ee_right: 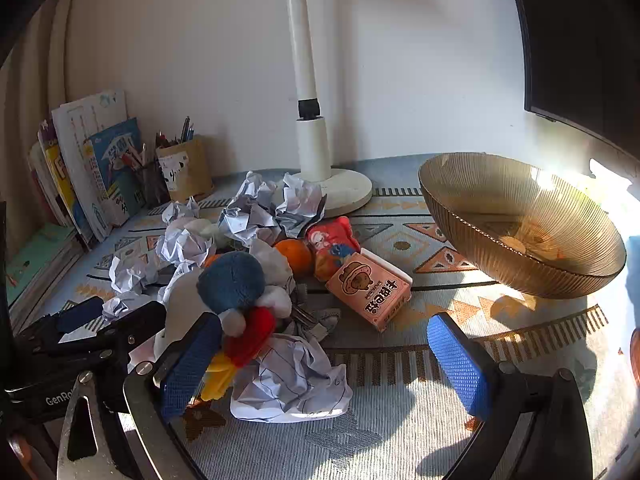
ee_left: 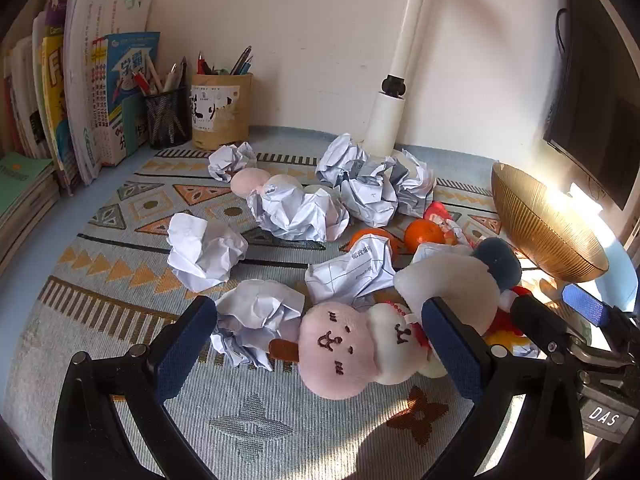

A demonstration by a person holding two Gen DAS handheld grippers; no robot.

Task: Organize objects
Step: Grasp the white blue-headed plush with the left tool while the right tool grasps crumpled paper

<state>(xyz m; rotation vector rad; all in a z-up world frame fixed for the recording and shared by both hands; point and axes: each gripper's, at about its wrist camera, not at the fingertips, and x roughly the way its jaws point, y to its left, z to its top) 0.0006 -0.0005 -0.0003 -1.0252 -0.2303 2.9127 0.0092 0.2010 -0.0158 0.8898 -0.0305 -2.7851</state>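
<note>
In the left wrist view my left gripper [ee_left: 320, 354] is open, low over the patterned mat. A pink plush toy [ee_left: 344, 348] with a stitched face lies between its fingers, not pressed, with a crumpled paper ball [ee_left: 256, 314] by the left finger. Several more paper balls [ee_left: 204, 252] litter the mat. In the right wrist view my right gripper [ee_right: 326, 366] is open around a crumpled sheet [ee_right: 292, 384]. A blue-headed plush [ee_right: 232, 280] with red and yellow parts touches its left finger. An orange [ee_right: 296, 256], a red snack packet [ee_right: 332, 246] and a pink carton [ee_right: 370, 290] lie beyond.
An amber ribbed bowl [ee_right: 520, 224] stands at the right, nothing in it. A white lamp base [ee_right: 340, 192] sits at the back. Books [ee_left: 80, 92] and two pen holders [ee_left: 220, 114] line the back left. A dark monitor [ee_left: 592, 100] hangs at right.
</note>
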